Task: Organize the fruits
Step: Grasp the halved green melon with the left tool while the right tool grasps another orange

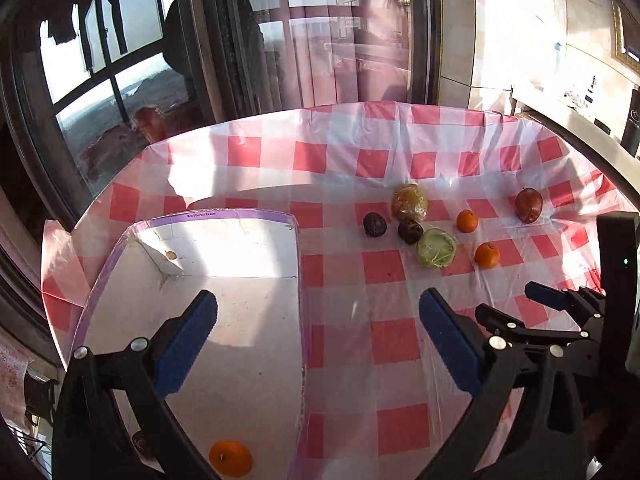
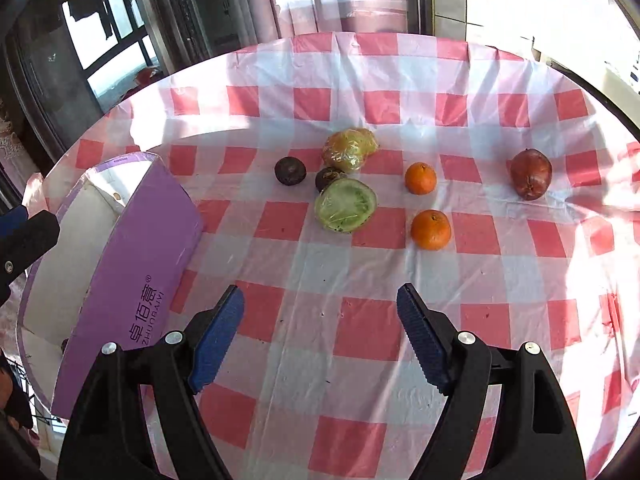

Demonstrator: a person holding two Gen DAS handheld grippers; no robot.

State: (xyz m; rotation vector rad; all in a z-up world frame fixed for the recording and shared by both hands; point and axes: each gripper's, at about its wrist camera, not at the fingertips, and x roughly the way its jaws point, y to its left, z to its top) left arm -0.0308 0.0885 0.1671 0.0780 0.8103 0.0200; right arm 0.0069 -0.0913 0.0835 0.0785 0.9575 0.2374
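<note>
Purple box (image 2: 132, 264) at far left, one orange (image 1: 231, 458) already inside by the near wall. Left gripper (image 1: 318, 312) over the box edge, jaws wide, nothing between; right gripper (image 2: 320, 312) likewise agape and empty. For the next pick, I'd take the near orange (image 2: 431, 229), loose on the checked cloth (image 2: 360, 340): centre the pads, close gently, since it may roll.

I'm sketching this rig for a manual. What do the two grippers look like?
Both look alike. The left gripper and right gripper each have a black plastic frame with two angled arms, silver round bolts at the joints, and blue ribbed pads on the fingers' inner faces. In the left wrist view a tall black body with a small green light rises behind the right gripper. No sleeves or cables show.
</note>
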